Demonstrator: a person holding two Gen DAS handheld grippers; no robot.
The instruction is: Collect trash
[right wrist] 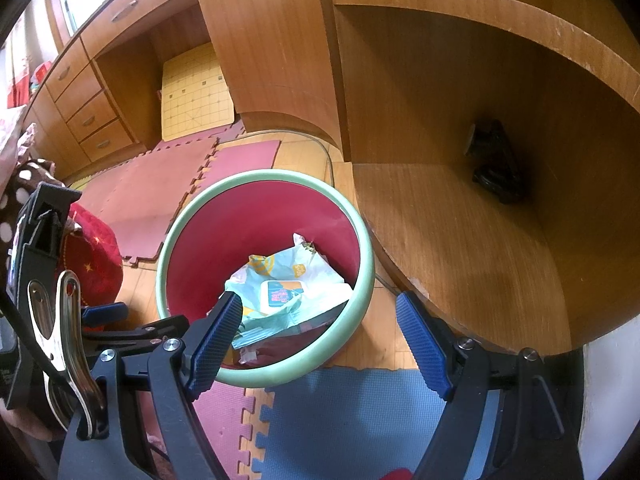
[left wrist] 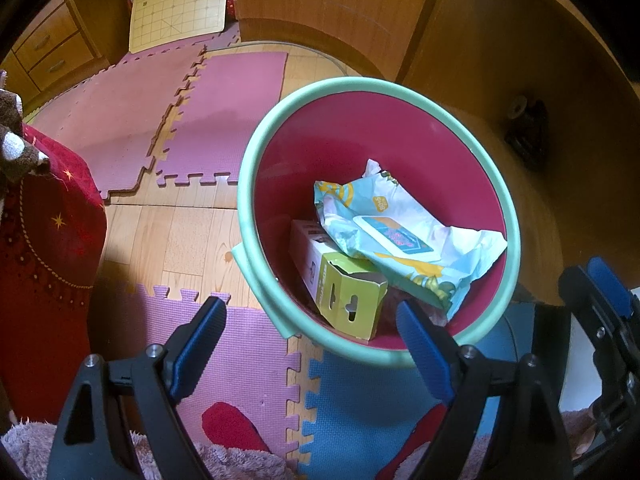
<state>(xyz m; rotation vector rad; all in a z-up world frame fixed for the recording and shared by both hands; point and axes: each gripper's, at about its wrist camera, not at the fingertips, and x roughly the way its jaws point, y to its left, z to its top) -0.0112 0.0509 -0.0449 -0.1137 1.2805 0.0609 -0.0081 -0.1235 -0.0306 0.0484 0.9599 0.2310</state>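
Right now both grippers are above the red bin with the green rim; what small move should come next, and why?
Probably lift both away from the red bin with the green rim to look for more trash. The left gripper and right gripper stand open and empty, while the crumpled wet-wipe pack and green cardboard box already lie inside.

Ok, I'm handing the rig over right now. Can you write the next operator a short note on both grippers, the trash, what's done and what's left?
Left gripper: open, empty, poised above the bin's near rim.
Right gripper: open, empty, also over the bin.
Trash bin: red inside, green rim, on the floor by the wooden cabinet.
Done: a wet wipes packet lies in the bin on top of a green and white carton, with some crumpled scraps beneath.
Left: no loose trash shows on the foam mats in either view; check the room beyond before you stop. A dark object sits in the cabinet nook; unclear whether it is trash.
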